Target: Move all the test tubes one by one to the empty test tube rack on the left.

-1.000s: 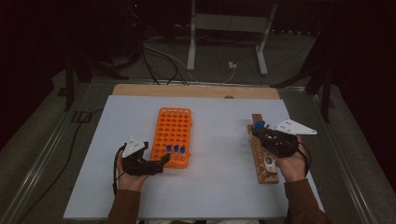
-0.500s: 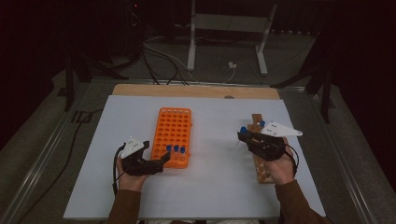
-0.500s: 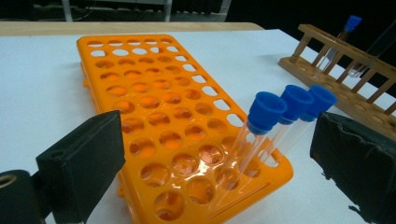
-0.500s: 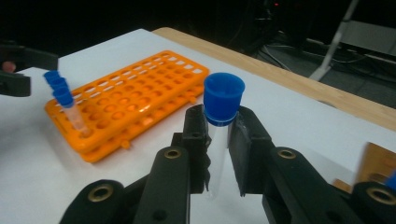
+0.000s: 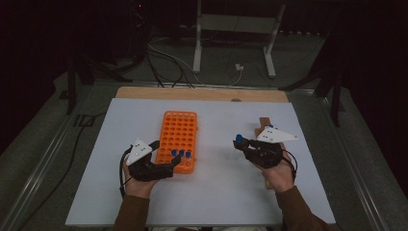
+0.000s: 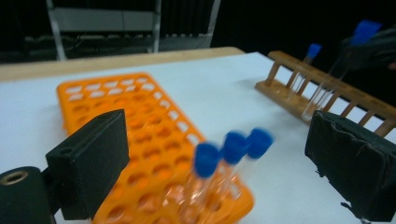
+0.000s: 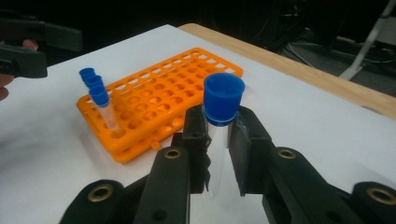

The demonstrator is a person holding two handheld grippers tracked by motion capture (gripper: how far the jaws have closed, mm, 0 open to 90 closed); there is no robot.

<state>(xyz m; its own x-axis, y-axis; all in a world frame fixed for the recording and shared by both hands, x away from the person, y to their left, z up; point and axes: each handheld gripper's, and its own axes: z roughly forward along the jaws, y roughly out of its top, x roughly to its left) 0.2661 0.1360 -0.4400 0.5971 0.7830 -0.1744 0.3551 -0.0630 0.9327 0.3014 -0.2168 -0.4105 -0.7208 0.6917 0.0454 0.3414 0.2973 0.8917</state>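
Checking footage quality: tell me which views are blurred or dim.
High view: dark surroundings, the white table evenly lit, fine detail soft. Left gripper view: the three blue-capped tubes and near end of the orange rack are smeared. Right gripper view: the held tube is sharp, the background soft.

bare white tabletop [image 5: 216, 168] lies open between the orange plastic tube rack [image 5: 179, 139], three blue-capped tubes [image 5: 181, 154] upright, and the wooden rack [image 6: 322, 91].
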